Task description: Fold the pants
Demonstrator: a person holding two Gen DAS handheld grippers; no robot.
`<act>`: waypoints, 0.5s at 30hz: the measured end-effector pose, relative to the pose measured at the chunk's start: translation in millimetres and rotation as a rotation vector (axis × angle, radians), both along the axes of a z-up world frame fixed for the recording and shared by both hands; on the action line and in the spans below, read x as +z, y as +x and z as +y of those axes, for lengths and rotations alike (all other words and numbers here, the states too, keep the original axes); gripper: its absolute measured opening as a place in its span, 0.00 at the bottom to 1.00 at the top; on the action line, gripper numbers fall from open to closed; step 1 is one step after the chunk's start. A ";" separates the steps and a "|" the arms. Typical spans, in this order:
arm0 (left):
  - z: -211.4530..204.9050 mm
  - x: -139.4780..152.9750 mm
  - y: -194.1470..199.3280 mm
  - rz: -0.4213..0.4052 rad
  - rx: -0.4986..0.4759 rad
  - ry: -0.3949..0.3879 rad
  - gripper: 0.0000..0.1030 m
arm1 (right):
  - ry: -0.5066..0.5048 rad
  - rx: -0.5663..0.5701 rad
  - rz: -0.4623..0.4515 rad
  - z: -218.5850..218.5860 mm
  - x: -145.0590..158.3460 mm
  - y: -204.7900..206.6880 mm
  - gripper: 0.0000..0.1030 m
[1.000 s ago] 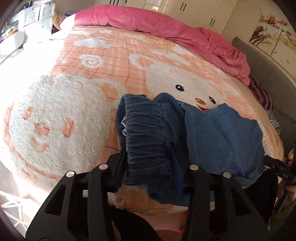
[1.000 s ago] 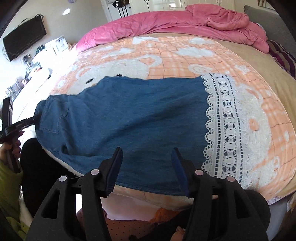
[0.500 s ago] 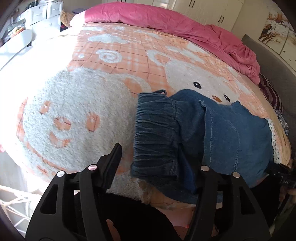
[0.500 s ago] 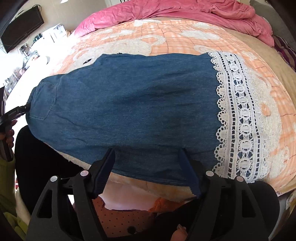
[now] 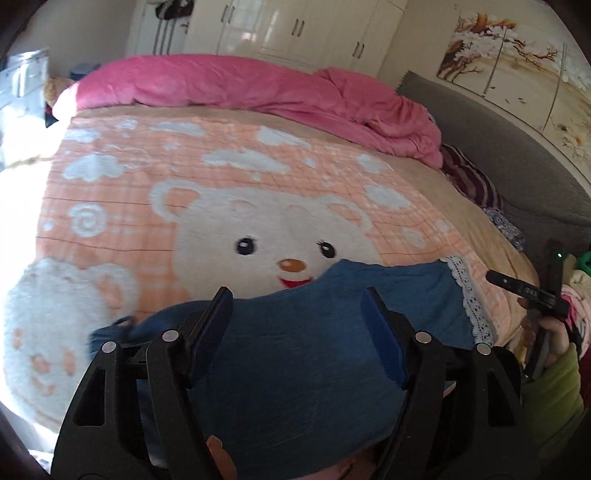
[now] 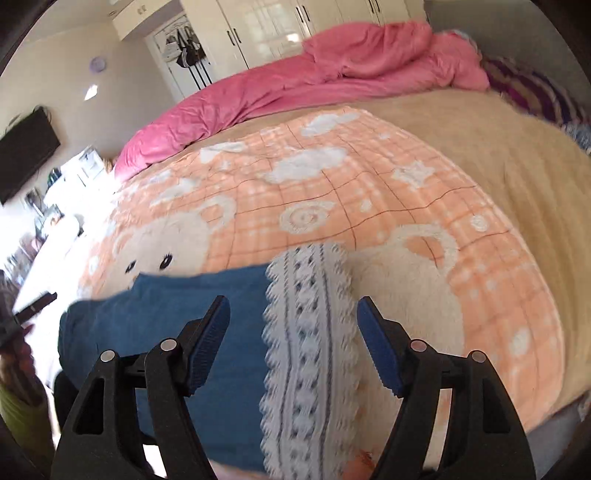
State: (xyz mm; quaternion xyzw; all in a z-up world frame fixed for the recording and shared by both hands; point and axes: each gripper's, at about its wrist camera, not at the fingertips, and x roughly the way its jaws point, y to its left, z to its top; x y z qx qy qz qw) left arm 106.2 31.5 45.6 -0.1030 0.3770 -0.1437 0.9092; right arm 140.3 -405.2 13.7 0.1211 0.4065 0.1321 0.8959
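The blue denim pants [image 5: 314, 350] lie flat along the near edge of the bed, with a white lace hem [image 5: 466, 295] at their right end. My left gripper [image 5: 297, 299] hovers over the denim. Its jaws are opening, with nothing pinched between them. In the right wrist view my right gripper [image 6: 293, 306] stands open above the lace hem [image 6: 310, 332] and grips nothing. The denim [image 6: 166, 306] stretches away to the left. A hand in a green sleeve holds the right gripper [image 5: 517, 286] at the right edge. The left gripper [image 6: 35, 306] shows at the far left.
The pants rest on an orange bear blanket [image 5: 184, 184] that covers the bed. A pink duvet [image 5: 258, 85] is bunched along the far side. A striped cloth [image 5: 472, 181] and a grey backrest [image 5: 498, 140] lie to the right. Wardrobes [image 5: 295, 26] stand behind.
My left gripper let go of the gathered waistband, opened and drew back and up. My right gripper opened wider and pulled back, and the lace hem now lies between its fingers.
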 end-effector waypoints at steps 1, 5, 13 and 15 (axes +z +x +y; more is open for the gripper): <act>-12.4 -7.4 14.8 0.017 -0.027 -0.023 0.62 | 0.030 -0.010 0.022 -6.3 -4.6 13.8 0.68; -45.4 -43.3 69.1 0.128 -0.052 -0.016 0.57 | 0.160 0.006 0.132 -21.2 -30.0 61.0 0.67; -54.7 -86.7 107.0 0.240 -0.116 -0.022 0.56 | 0.236 0.071 0.193 -21.1 -63.7 76.8 0.38; -57.3 -91.9 110.3 0.241 -0.149 -0.037 0.56 | 0.255 0.104 0.171 -19.5 -63.2 72.6 0.27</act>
